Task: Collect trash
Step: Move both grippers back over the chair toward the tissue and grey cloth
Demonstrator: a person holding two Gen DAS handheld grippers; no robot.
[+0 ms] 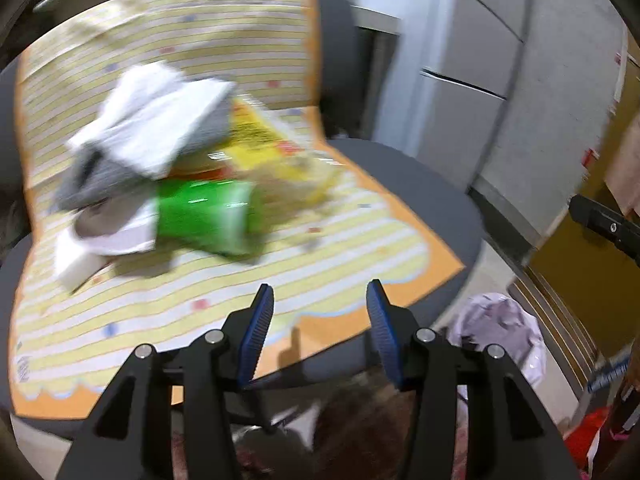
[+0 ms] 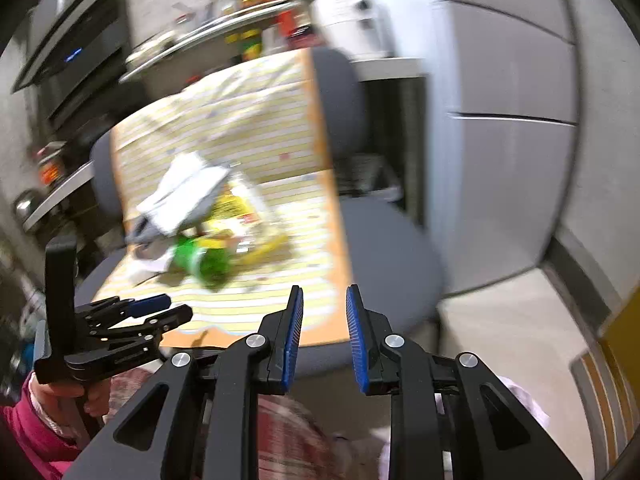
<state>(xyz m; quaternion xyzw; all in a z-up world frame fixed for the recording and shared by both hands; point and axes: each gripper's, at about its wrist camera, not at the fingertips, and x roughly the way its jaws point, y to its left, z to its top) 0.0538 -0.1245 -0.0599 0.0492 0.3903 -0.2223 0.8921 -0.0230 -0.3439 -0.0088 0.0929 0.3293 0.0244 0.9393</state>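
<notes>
A pile of trash lies on a yellow striped cloth [image 1: 224, 292] spread over a grey chair [image 1: 408, 184]. The pile holds crumpled white paper [image 1: 160, 120], a green packet [image 1: 204, 212] and a yellow wrapper [image 1: 260, 136]; in the right wrist view I pick out the white paper [image 2: 188, 188] and the green packet [image 2: 204, 260]. My left gripper [image 1: 319, 292] hovers open over the cloth's front edge, short of the pile and empty. Farther back, my right gripper [image 2: 324, 294] is open and empty too. The left gripper [image 2: 174, 308] also shows there, held by a hand in a pink sleeve [image 2: 24, 432]. Both views are blurred.
A pale crumpled plastic bag [image 1: 500, 328] sits on the floor to the right of the chair. Grey cabinet doors [image 2: 512, 112] stand to the right. A cluttered shelf [image 2: 224, 20] and a black appliance [image 2: 76, 52] are behind the chair.
</notes>
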